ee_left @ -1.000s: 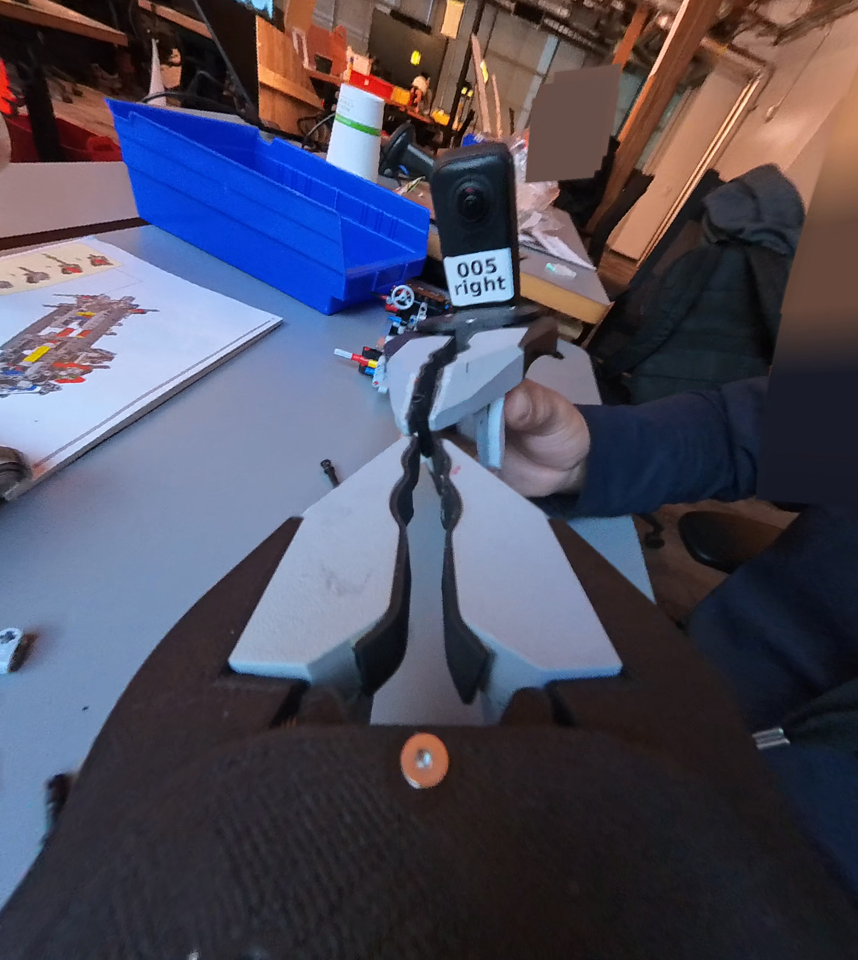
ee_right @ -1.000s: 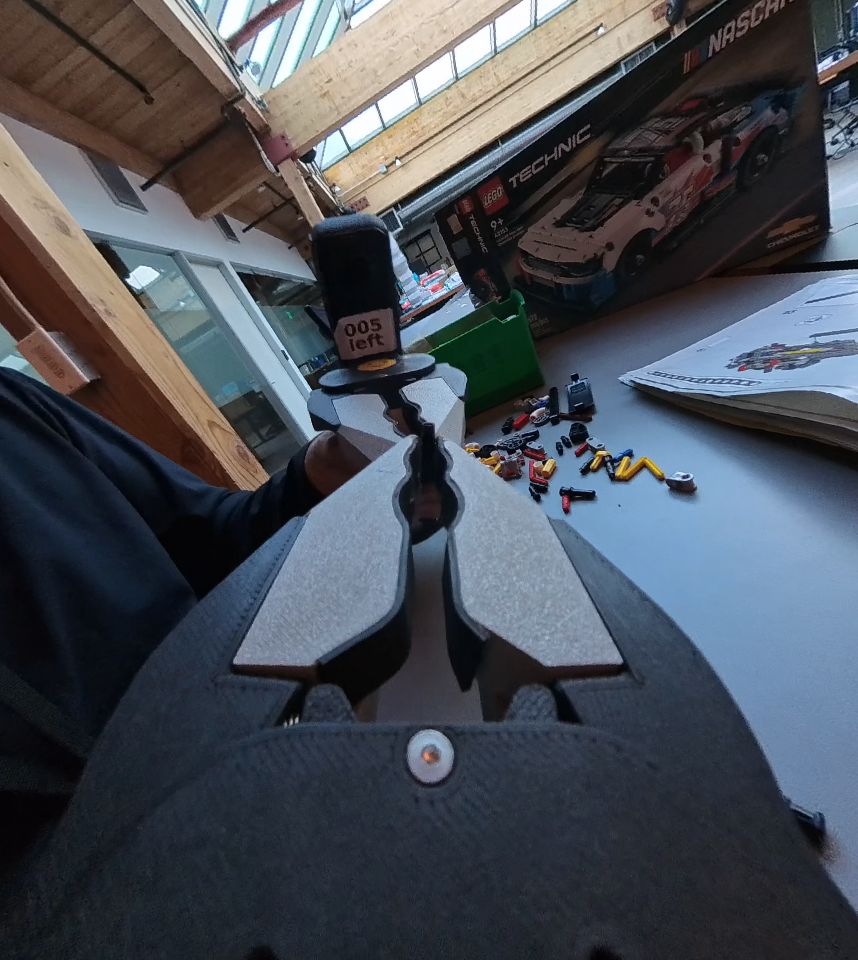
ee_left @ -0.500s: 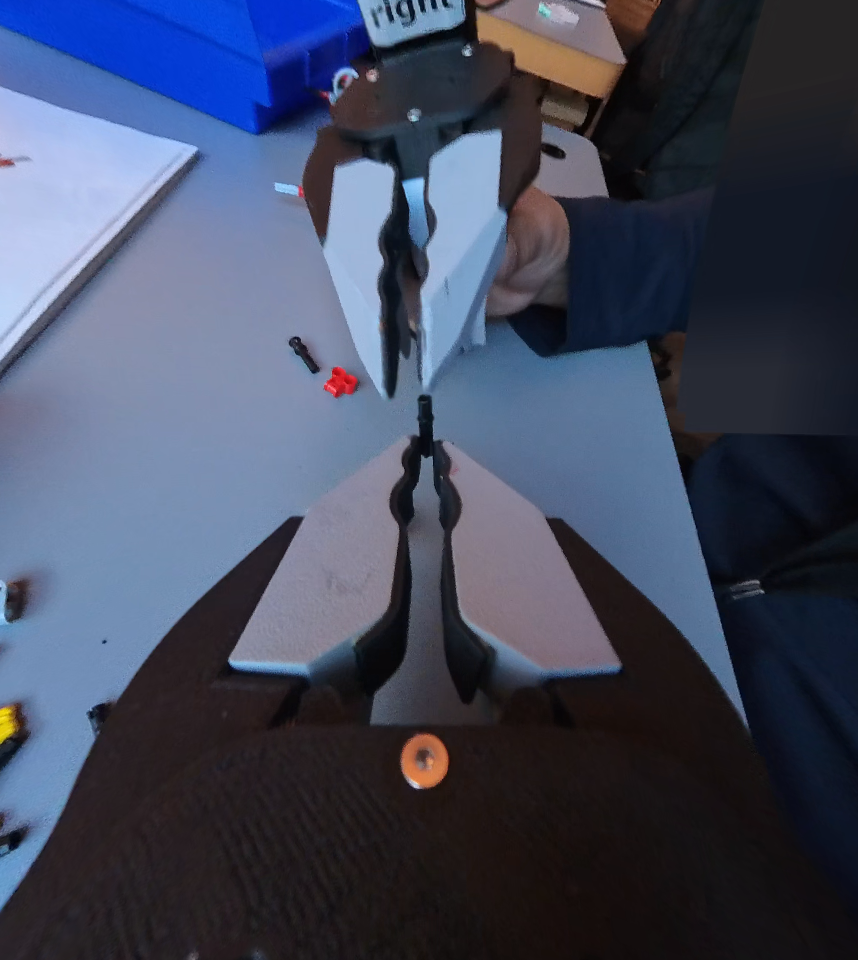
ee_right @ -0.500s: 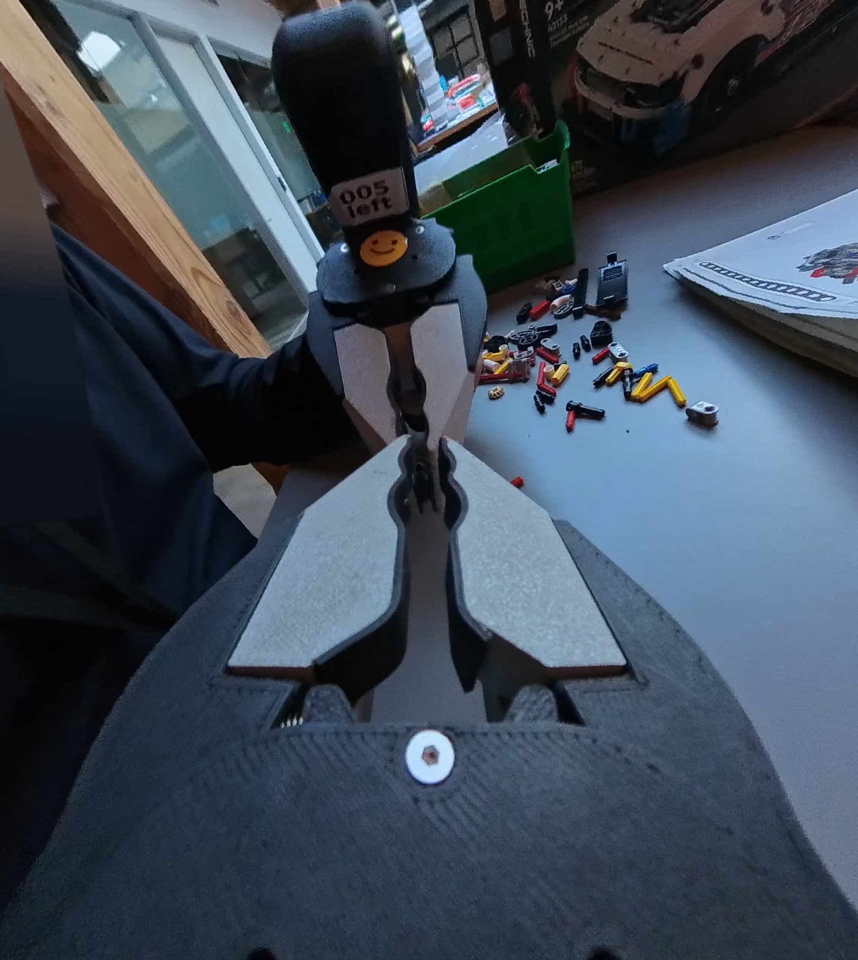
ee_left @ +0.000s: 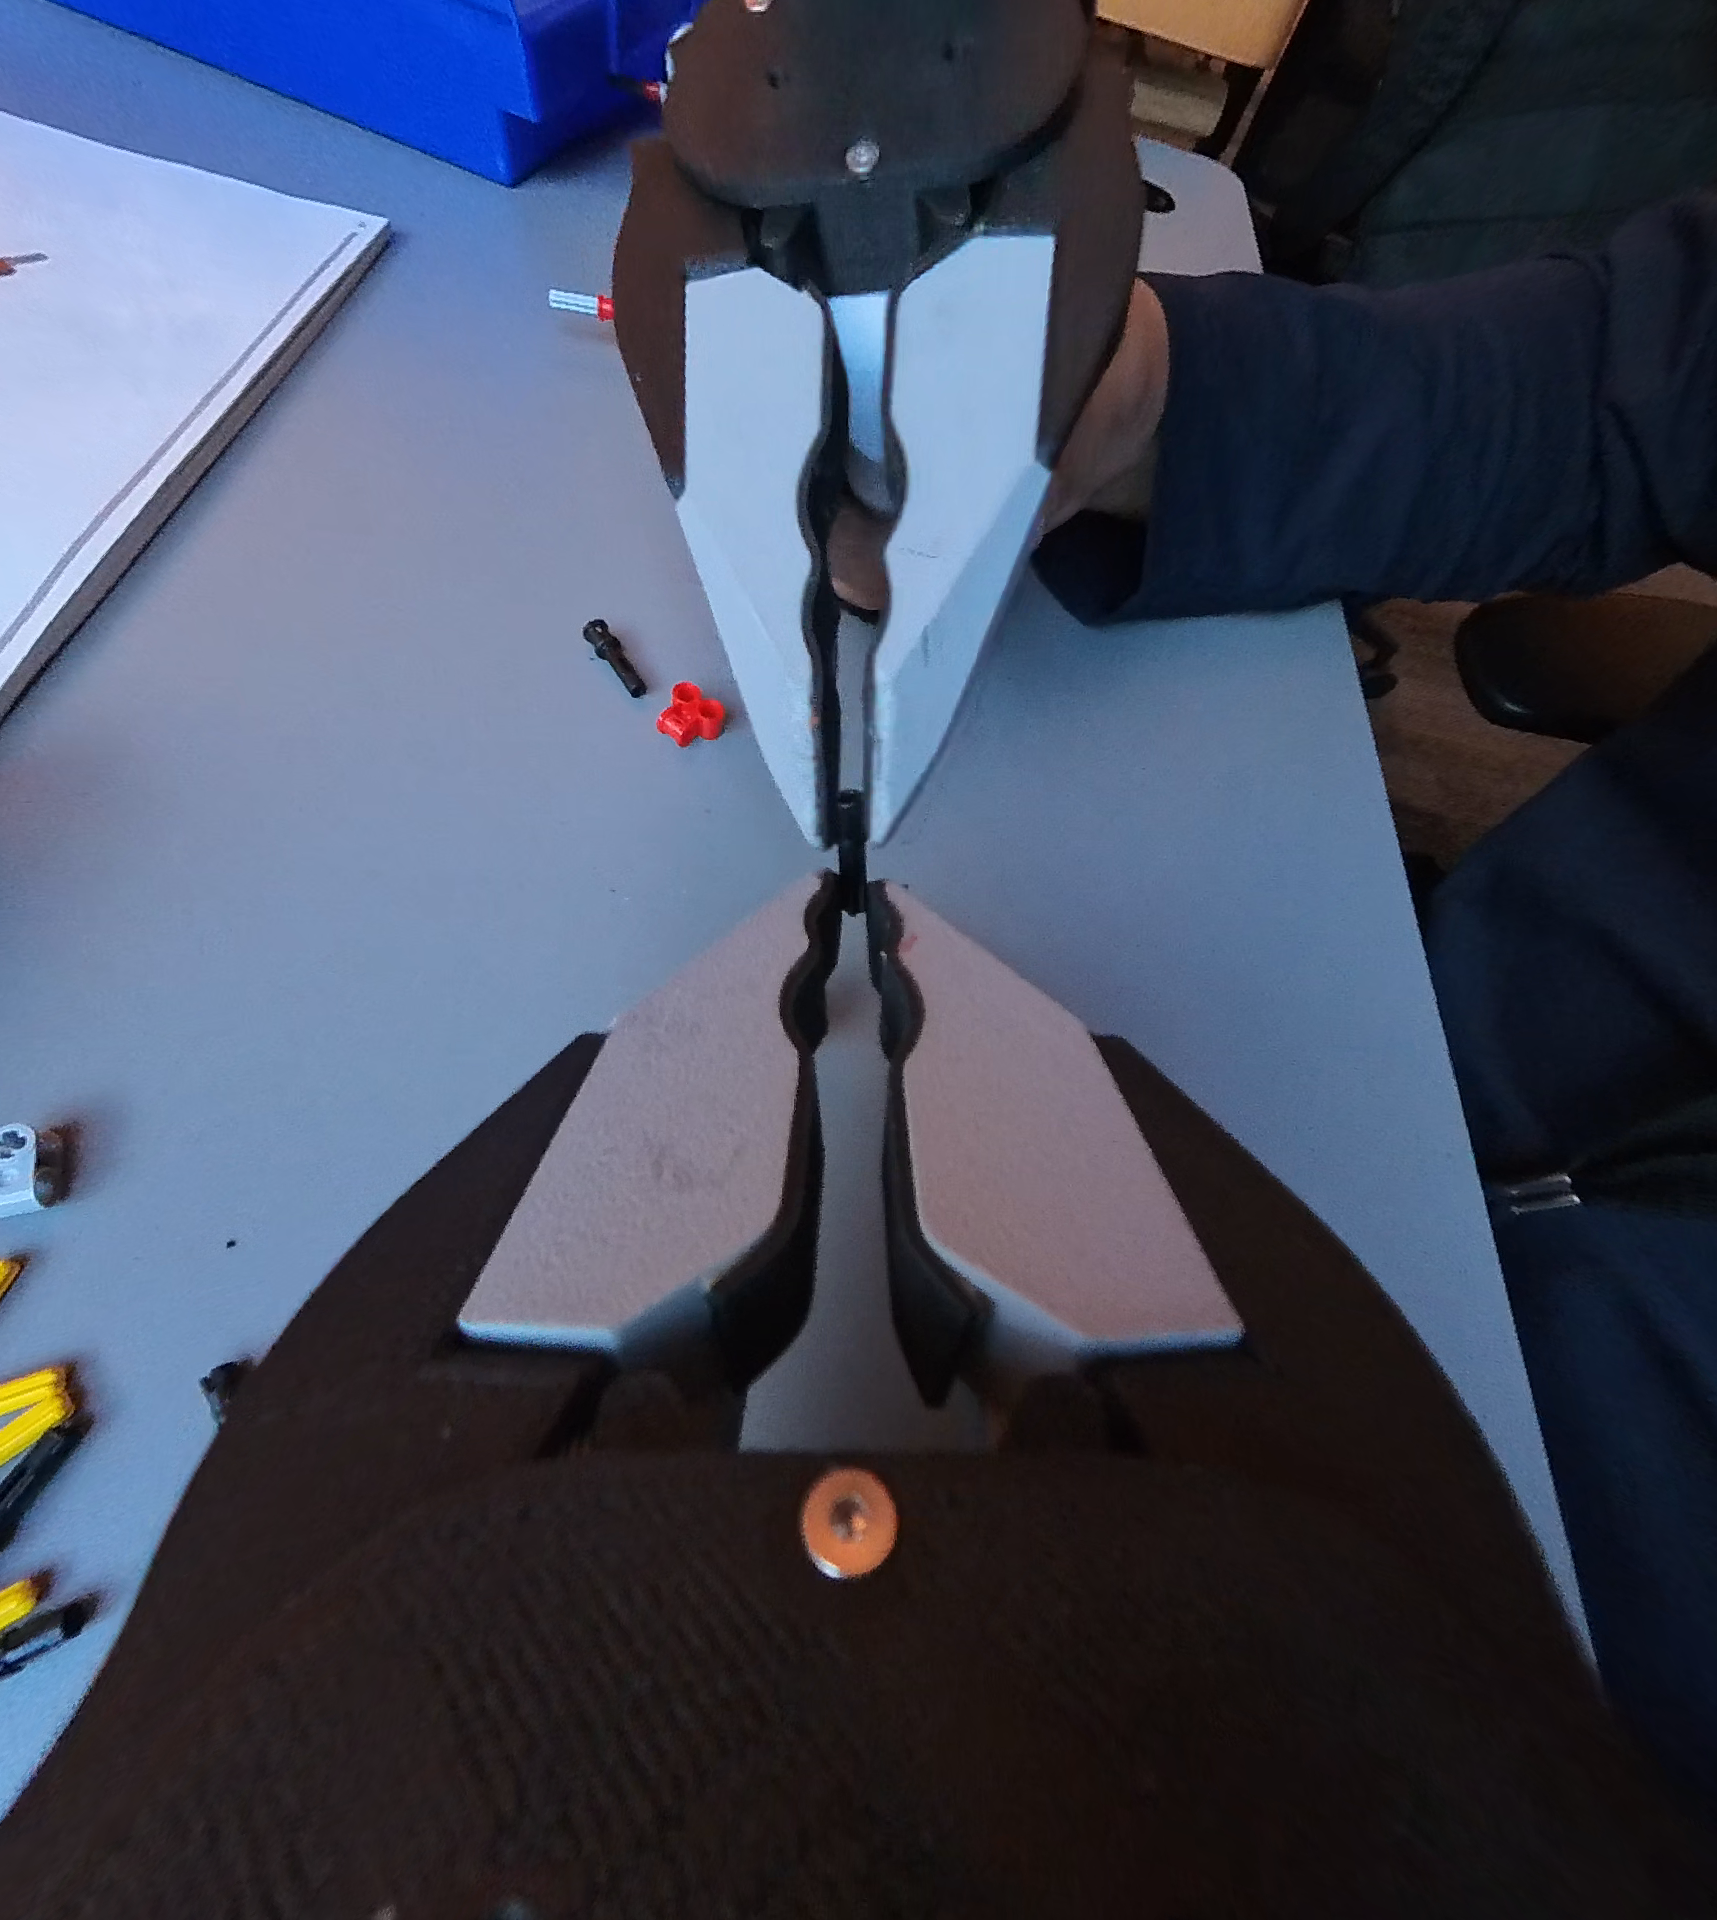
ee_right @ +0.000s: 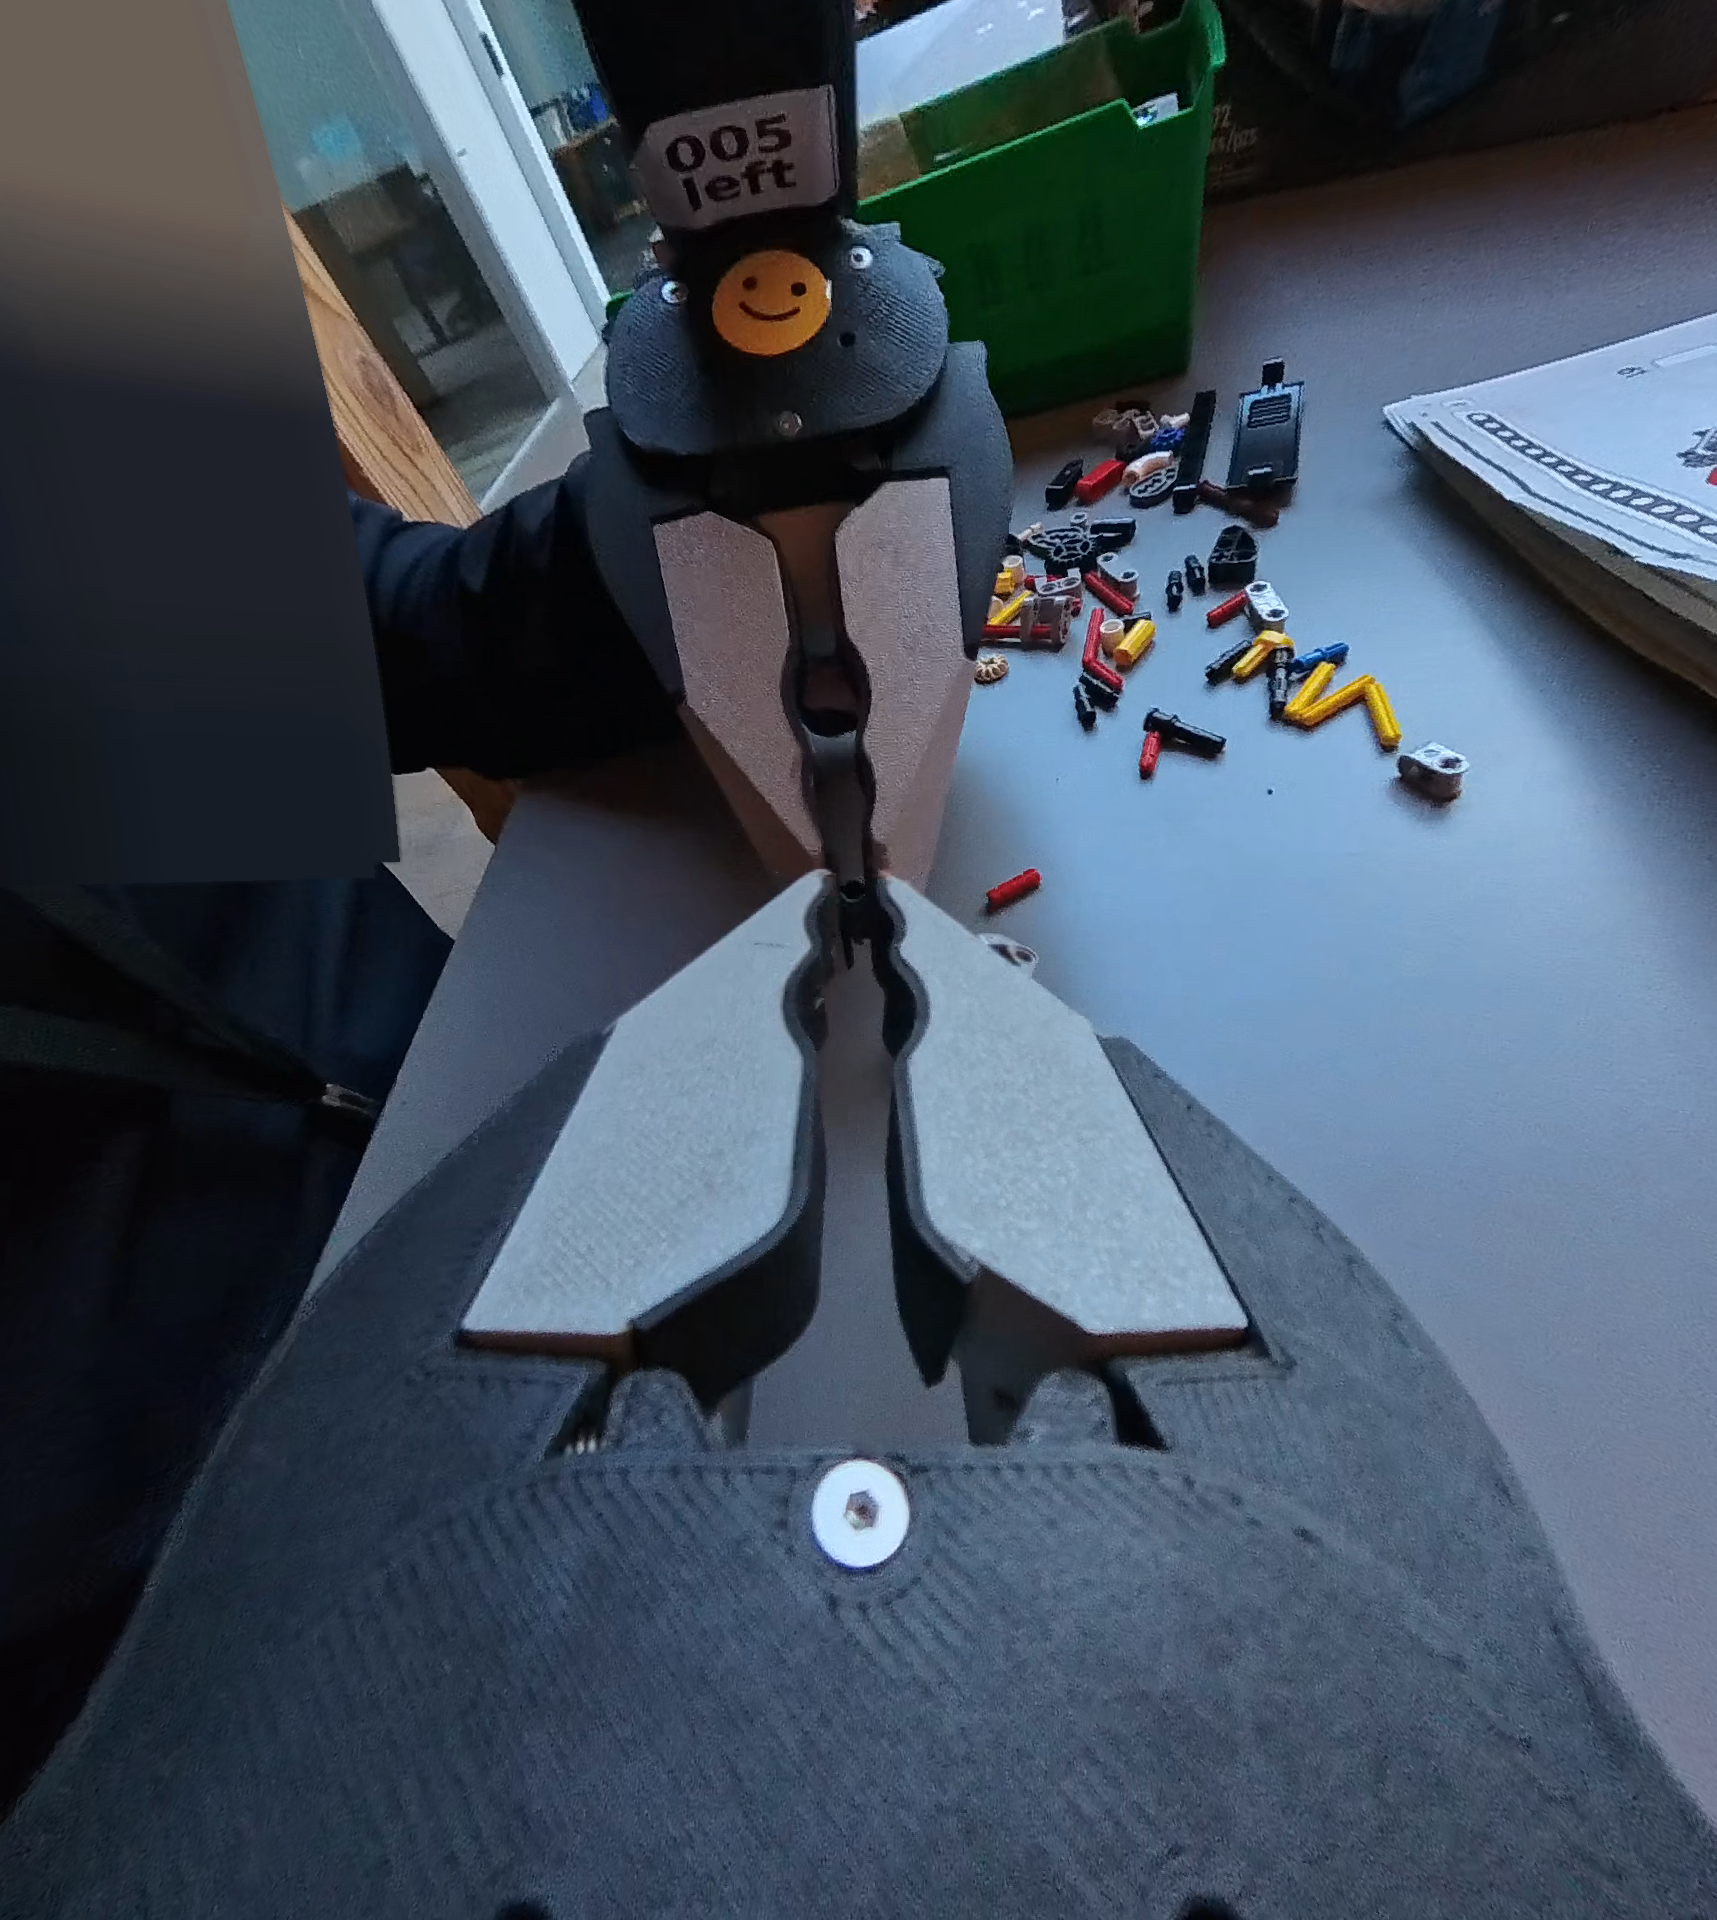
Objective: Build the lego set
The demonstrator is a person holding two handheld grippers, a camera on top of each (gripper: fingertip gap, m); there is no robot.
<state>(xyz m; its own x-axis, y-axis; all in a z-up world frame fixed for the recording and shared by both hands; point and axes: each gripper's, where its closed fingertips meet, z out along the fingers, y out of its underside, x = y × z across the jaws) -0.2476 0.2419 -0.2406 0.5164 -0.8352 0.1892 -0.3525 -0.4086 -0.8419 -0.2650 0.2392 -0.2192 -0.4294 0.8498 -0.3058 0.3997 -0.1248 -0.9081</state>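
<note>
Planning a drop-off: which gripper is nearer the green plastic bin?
Left. The left gripper sits just in front of the green plastic bin; the right gripper faces it from farther back, tips nearly meeting.

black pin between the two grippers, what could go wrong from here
1. The black pin is tiny, pinched only at the very tips of the left gripper and right gripper; a small twist might flick it out.
2. It hangs near the table edge, so if dropped it might fall to the floor.
3. On the table it could be confused with the other black pin.
</note>
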